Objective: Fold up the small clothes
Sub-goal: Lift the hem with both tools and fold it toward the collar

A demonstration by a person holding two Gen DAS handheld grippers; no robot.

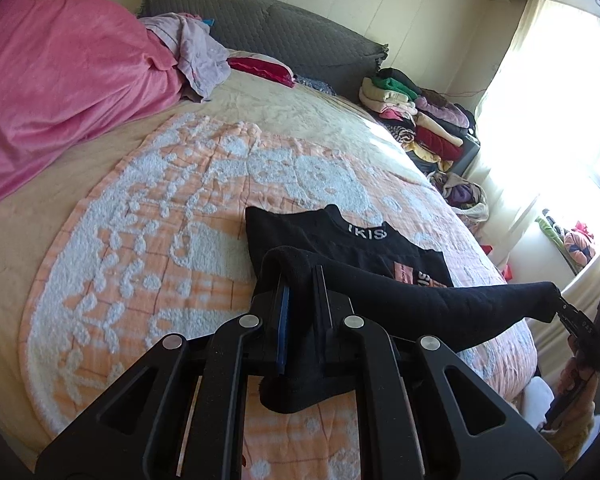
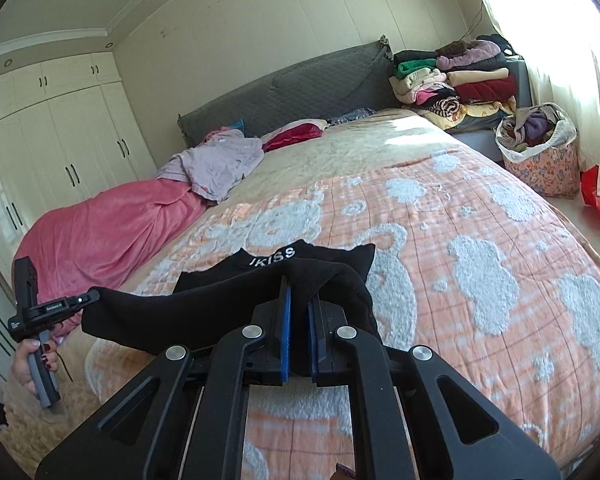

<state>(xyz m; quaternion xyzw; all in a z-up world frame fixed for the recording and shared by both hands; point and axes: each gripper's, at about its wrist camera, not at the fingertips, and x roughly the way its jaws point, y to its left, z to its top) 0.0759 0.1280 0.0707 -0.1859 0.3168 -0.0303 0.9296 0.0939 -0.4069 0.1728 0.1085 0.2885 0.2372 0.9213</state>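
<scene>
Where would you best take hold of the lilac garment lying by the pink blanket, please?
Probably grip the lilac garment at its near hem, coming from the foot of the bed: that edge lies loose on the bedspread, while its far part rests on the pink blanket.

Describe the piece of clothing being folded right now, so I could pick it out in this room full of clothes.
Start at the big bed and find its peach quilt with fluffy white shapes. At the near end lies a small black top, its bottom edge lifted by both sets of fingers. It is the only black piece on the quilt, with white letters on its neckband.
</scene>
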